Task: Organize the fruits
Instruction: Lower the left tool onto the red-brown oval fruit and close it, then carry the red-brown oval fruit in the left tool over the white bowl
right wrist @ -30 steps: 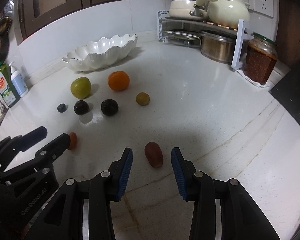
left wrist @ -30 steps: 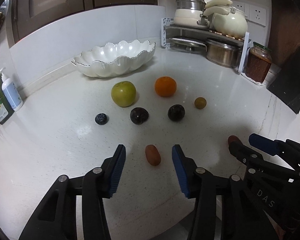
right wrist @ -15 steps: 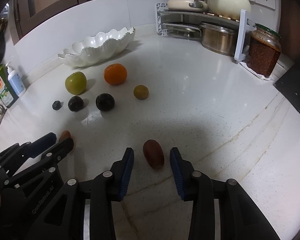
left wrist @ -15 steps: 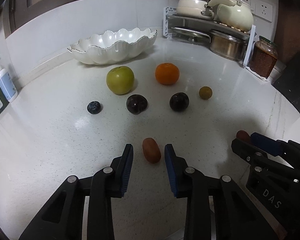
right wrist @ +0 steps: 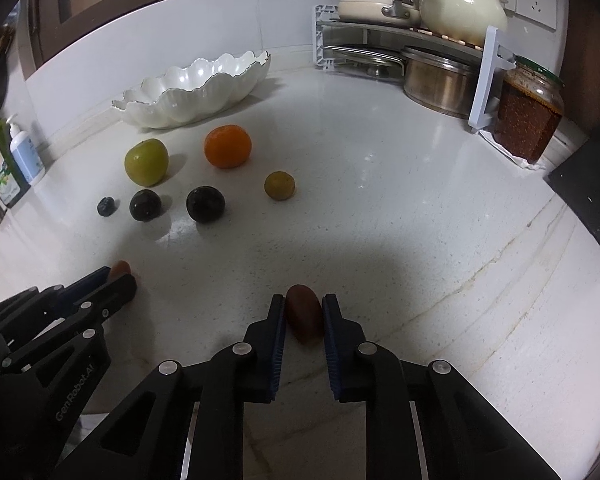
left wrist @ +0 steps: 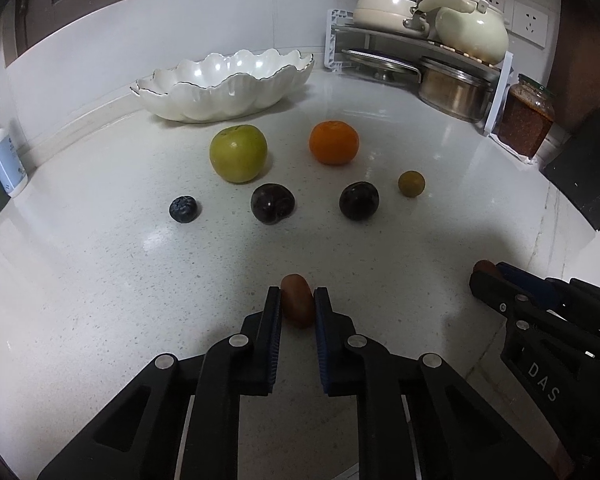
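In the left wrist view my left gripper (left wrist: 297, 294) is shut on a small brown oval fruit (left wrist: 297, 308) that rests on the white counter. In the right wrist view my right gripper (right wrist: 303, 300) is shut on a reddish-brown oval fruit (right wrist: 305, 316), also on the counter. Each gripper shows at the edge of the other's view, the right gripper (left wrist: 488, 276) and the left gripper (right wrist: 118, 276). Further back lie a green apple (left wrist: 238, 153), an orange (left wrist: 333, 142), two dark plums (left wrist: 272, 203) (left wrist: 359, 201), a blueberry (left wrist: 184, 209) and a small olive fruit (left wrist: 411, 183). A white scalloped bowl (left wrist: 224, 96) stands empty behind them.
A rack with pots (left wrist: 432, 60) and a glass jar (left wrist: 526, 120) fill the back right corner. A black board (left wrist: 584, 184) leans at the right. Soap bottles (right wrist: 16, 156) stand at the left by the wall.
Both grippers have closed from wide apart onto their small oval fruits. Neither hand has shifted much, and the other fruits lie where they were.
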Action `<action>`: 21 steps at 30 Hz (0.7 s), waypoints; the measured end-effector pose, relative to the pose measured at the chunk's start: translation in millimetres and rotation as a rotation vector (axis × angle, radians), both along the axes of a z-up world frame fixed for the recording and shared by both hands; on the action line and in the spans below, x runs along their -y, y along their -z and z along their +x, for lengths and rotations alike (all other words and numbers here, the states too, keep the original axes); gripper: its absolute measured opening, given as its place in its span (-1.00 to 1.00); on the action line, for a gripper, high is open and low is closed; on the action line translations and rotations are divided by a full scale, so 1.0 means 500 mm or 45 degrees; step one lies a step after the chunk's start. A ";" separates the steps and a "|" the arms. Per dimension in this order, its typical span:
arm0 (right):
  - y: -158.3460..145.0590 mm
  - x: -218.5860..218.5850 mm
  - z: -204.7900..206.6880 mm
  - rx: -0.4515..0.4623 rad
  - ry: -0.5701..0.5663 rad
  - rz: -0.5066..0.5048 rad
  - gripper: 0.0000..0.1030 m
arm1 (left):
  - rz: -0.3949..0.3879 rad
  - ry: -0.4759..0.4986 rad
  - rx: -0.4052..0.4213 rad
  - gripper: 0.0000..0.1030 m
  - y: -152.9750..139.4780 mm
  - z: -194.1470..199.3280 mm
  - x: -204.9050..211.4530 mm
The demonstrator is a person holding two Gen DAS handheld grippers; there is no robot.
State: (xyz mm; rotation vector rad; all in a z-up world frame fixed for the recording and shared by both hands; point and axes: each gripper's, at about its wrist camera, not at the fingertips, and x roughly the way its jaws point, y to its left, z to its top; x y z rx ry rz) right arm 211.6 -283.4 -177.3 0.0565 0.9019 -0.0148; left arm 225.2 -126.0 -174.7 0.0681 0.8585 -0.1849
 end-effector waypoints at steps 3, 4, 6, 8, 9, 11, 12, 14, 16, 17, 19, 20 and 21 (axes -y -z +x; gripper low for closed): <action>-0.005 -0.002 -0.003 0.007 -0.004 0.014 -0.62 | -0.008 0.006 0.000 -0.67 -0.005 -0.003 -0.003; -0.008 -0.004 -0.005 0.011 -0.008 0.016 -0.62 | -0.014 0.011 0.000 -0.67 -0.008 -0.004 -0.004; -0.017 -0.009 -0.008 0.022 -0.012 0.027 -0.62 | -0.026 0.017 0.003 -0.67 -0.017 -0.007 -0.009; -0.026 -0.012 -0.011 0.034 -0.013 0.034 -0.62 | -0.035 0.023 0.012 -0.67 -0.028 -0.010 -0.014; -0.033 -0.015 -0.012 0.043 -0.013 0.039 -0.62 | -0.039 0.026 0.020 -0.67 -0.035 -0.011 -0.017; -0.042 -0.020 -0.014 0.053 -0.009 0.050 -0.62 | -0.044 0.031 0.033 -0.67 -0.048 -0.012 -0.023; -0.049 -0.023 -0.015 0.062 -0.006 0.061 -0.62 | -0.047 0.032 0.043 -0.67 -0.056 -0.012 -0.027; -0.059 -0.030 -0.015 0.076 -0.001 0.070 -0.62 | -0.047 0.030 0.062 -0.67 -0.070 -0.013 -0.033; -0.074 -0.039 -0.015 0.095 -0.002 0.067 -0.62 | -0.049 0.025 0.077 -0.67 -0.084 -0.014 -0.041; -0.078 -0.041 -0.015 0.100 -0.003 0.069 -0.62 | -0.050 0.025 0.083 -0.67 -0.092 -0.014 -0.046; -0.091 -0.050 -0.014 0.114 -0.008 0.069 -0.62 | -0.052 0.024 0.096 -0.67 -0.104 -0.016 -0.053; -0.097 -0.055 -0.014 0.121 -0.010 0.068 -0.62 | -0.052 0.025 0.105 -0.67 -0.114 -0.017 -0.058; -0.103 -0.057 -0.014 0.128 -0.011 0.069 -0.62 | -0.052 0.025 0.113 -0.67 -0.119 -0.017 -0.063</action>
